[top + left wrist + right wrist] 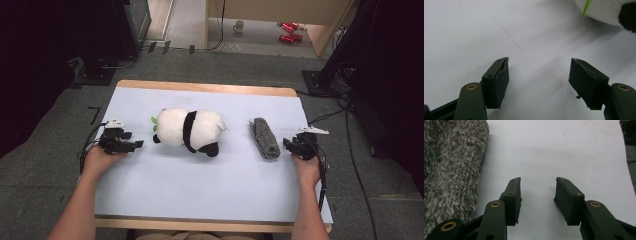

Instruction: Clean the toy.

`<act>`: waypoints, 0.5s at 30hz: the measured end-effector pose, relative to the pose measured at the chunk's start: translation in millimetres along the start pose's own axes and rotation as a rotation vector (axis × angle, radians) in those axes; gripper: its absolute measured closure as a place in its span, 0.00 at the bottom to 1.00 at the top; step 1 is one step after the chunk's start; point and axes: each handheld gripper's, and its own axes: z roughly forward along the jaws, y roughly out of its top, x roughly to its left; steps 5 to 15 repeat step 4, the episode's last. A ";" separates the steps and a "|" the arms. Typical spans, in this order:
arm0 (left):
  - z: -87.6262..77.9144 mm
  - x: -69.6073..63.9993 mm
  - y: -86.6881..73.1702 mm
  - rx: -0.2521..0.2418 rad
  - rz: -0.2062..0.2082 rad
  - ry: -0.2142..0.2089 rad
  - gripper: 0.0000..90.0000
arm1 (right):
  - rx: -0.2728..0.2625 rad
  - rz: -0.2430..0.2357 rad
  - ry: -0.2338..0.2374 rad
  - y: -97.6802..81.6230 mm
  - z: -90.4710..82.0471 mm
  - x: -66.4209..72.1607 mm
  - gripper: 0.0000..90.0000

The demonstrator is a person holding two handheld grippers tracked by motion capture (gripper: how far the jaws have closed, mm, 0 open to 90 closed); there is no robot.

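A desk [165,205] covered by a pale blue sheet stands on grey carpet. A plush panda [189,131] lies on its side near the middle. To its right, well apart, lies a rolled grey towel [264,137]. The left gripper [131,144] rests at the sheet's left edge, held by a hand, its jaws pointing toward the panda with bare sheet between. The right gripper [287,143] sits just beside the towel's right side. On the floor beyond the desk are a mug [239,26] and red cans [288,31].
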 end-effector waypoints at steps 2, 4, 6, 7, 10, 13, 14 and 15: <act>0.4 -0.5 -0.1 -0.002 0.001 0.002 0.35 | -0.013 -0.012 -0.005 -2.1 0.4 1.0 0.61; 0.7 -1.0 -0.1 -0.002 0.002 0.002 0.34 | -0.029 -0.012 -0.003 -4.0 0.5 0.6 0.61; 0.7 -1.0 -0.1 -0.002 0.002 0.002 0.34 | -0.029 -0.012 -0.003 -4.0 0.5 0.6 0.61; 0.7 -1.0 -0.1 -0.002 0.002 0.002 0.34 | -0.029 -0.012 -0.003 -4.0 0.5 0.6 0.61; 0.7 -1.0 -0.1 -0.002 0.002 0.002 0.34 | -0.029 -0.012 -0.003 -4.0 0.5 0.6 0.61; 0.7 -1.0 -0.1 -0.002 0.002 0.002 0.34 | -0.029 -0.012 -0.003 -4.0 0.5 0.6 0.61; 0.7 -1.0 -0.1 -0.002 0.002 0.002 0.34 | -0.029 -0.012 -0.003 -4.0 0.5 0.6 0.61; 0.7 -1.0 -0.1 -0.002 0.002 0.002 0.34 | -0.029 -0.012 -0.003 -4.0 0.5 0.6 0.61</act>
